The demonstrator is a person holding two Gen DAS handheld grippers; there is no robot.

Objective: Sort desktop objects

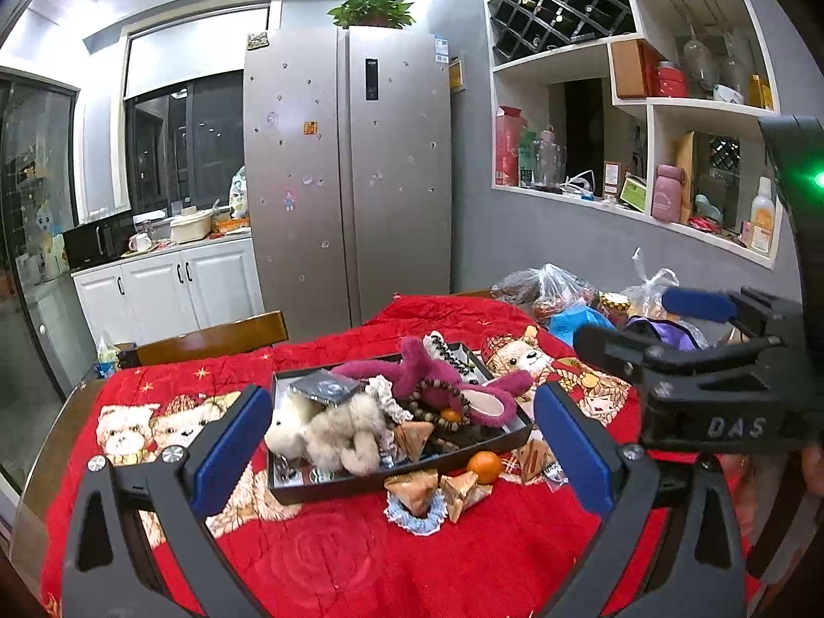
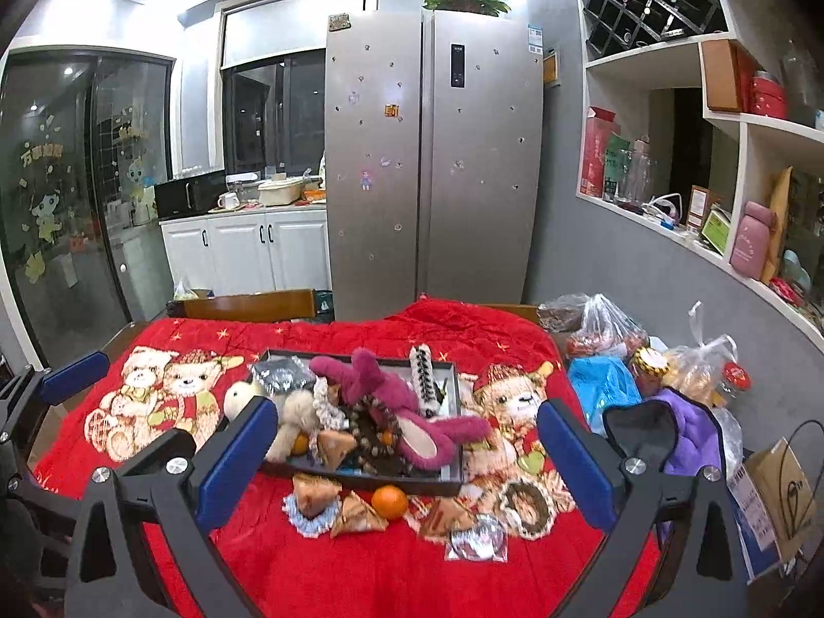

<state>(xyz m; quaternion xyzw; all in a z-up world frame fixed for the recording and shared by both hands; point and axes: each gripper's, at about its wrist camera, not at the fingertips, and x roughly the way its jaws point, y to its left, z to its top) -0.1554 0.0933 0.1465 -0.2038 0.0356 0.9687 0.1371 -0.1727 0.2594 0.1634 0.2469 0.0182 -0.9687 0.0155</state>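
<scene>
Now, left gripper spread wide w/ nothing between pads, hovering near edge of black tray. Right gripper likewise spread, empty. Tray mid red blanket, piled w/ magenta plush, cream plush, bead bracelet. Orange, paper-wrapped triangles & blue scrunchie just near of tray. Bags far right.
</scene>
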